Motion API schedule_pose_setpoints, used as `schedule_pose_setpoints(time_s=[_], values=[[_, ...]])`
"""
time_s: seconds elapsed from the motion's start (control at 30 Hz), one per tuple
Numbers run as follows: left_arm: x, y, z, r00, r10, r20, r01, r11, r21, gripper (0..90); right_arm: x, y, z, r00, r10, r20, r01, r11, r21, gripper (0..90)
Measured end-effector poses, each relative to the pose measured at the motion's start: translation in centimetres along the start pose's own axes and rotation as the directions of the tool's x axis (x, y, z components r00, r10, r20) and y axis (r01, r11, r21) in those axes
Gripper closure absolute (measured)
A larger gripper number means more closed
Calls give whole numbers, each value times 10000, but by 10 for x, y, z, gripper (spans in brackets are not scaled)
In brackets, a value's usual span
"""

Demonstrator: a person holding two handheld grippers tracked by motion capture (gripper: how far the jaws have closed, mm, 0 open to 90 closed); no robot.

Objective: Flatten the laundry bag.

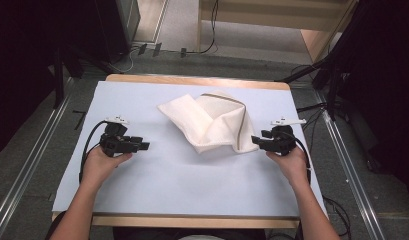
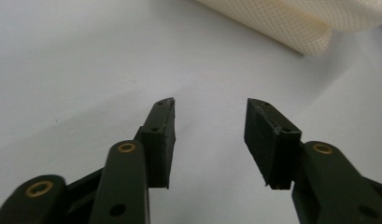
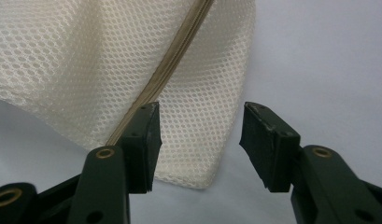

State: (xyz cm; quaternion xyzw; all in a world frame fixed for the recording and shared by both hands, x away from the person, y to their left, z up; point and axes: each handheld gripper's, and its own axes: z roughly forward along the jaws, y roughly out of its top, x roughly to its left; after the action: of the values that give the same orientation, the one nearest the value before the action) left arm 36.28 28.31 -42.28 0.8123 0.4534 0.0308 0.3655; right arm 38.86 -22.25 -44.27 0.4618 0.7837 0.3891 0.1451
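Pale blue bench with wood edging, dark floor around | cream mesh cloth with a tan stripe lies crumpled, middle-far, toward the right | left gripper released, nothing between its jaws, low over bare bench, well left of cloth | right gripper released, jaws astride the cloth's near right corner, not pinching it

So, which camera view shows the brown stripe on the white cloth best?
The right gripper view: the brown stripe runs close and sharp across the mesh of the white cloth. The high view shows the stripe small, curving along a fold. The left gripper view shows just a cloth corner.
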Motion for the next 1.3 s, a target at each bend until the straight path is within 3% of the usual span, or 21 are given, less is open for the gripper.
schedule_pose_setpoints(time_s=[0.13,0.37,0.5,1.1,1.3], values=[[0,0,1,9999,-147,-12,147,9999,-2,450,3,2,-3,10000,21,71,-22,10000,45,537],[-2,3,4,9992,-348,171,349,9994,-46,413,6,2,-5,9997,164,-153,-164,9999,32,527],[-5,7,8,9999,-82,147,81,10000,49,409,9,-1,-5,9997,80,-216,-76,9998,206,523],[-12,18,19,9991,265,338,-265,9996,-2,390,10,-10,-9,9995,100,-299,-89,9993,373,525],[-14,22,21,9991,196,382,-193,9998,-94,387,10,-13,-10,9996,127,-262,-116,9990,422,525]])
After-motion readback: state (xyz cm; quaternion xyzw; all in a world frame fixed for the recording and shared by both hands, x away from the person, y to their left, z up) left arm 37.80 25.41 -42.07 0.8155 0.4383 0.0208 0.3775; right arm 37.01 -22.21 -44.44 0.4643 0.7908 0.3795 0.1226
